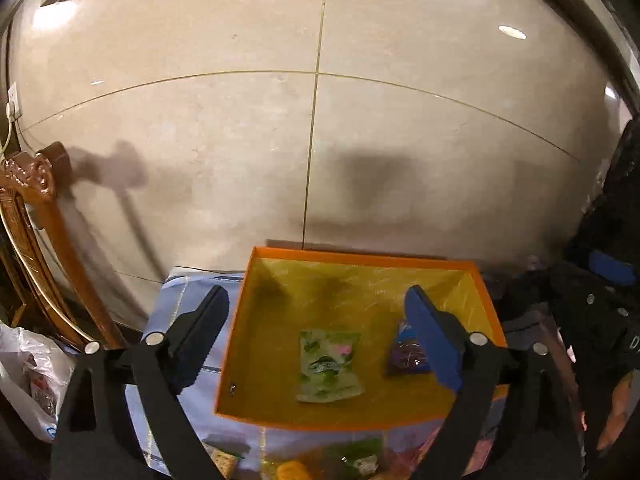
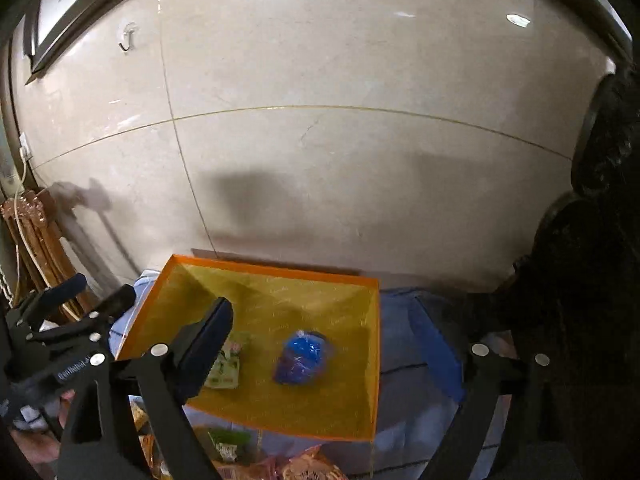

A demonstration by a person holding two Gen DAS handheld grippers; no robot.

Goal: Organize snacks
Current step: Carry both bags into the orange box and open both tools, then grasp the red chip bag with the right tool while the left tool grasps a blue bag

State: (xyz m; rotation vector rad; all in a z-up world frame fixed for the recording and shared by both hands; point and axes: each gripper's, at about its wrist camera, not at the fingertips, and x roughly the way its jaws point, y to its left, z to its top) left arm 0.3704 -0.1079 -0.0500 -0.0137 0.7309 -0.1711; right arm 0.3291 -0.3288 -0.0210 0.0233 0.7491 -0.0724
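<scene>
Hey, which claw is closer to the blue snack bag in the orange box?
Probably the right. The blue bag lies between the right claw's open fingers. The left claw frames the green packet instead, the bag behind its right finger. Both claws are empty.

Orange box [image 1: 362,259], yellow inside; green-white packet [image 1: 329,364]; blue-purple packet [image 2: 301,358], blurred; pale-blue cloth [image 1: 192,292].

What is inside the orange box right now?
The orange box holds two snacks lying apart: a green packet and a blue-purple packet. In each view a claw finger covers part of the floor, so anything there is hidden.
</scene>
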